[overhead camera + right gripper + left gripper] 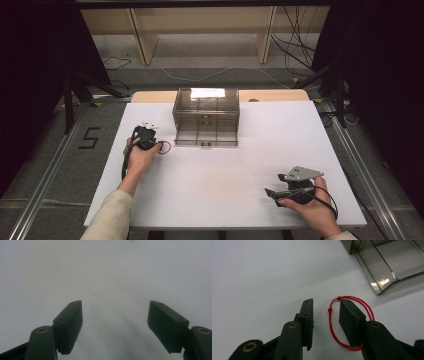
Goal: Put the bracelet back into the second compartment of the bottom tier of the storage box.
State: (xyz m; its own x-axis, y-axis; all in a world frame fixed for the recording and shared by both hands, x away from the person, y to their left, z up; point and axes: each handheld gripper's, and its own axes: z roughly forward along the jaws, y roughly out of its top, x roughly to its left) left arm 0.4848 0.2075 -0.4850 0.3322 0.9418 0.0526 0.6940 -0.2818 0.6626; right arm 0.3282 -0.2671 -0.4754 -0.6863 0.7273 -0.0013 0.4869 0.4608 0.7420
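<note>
A thin red string loop (332, 325) with small knots lies flat on the white table (225, 170). My left gripper (325, 302) is down at the table with its jaws partly apart. The loop runs round the right-hand jaw, and one strand lies in the gap between the two pads without being pinched. From above, the left gripper (152, 142) sits just left of the red loop (165, 146), near the smoky clear drawer box (205, 116). My right gripper (115, 305) is open wide over bare table, held near the front right (270, 194).
The clear box's bottom drawer (205, 138) is pulled out toward me, and its corner (387, 262) lies close to the right of the left jaws. Beyond the table are wooden shelf legs and loose cables on the floor.
</note>
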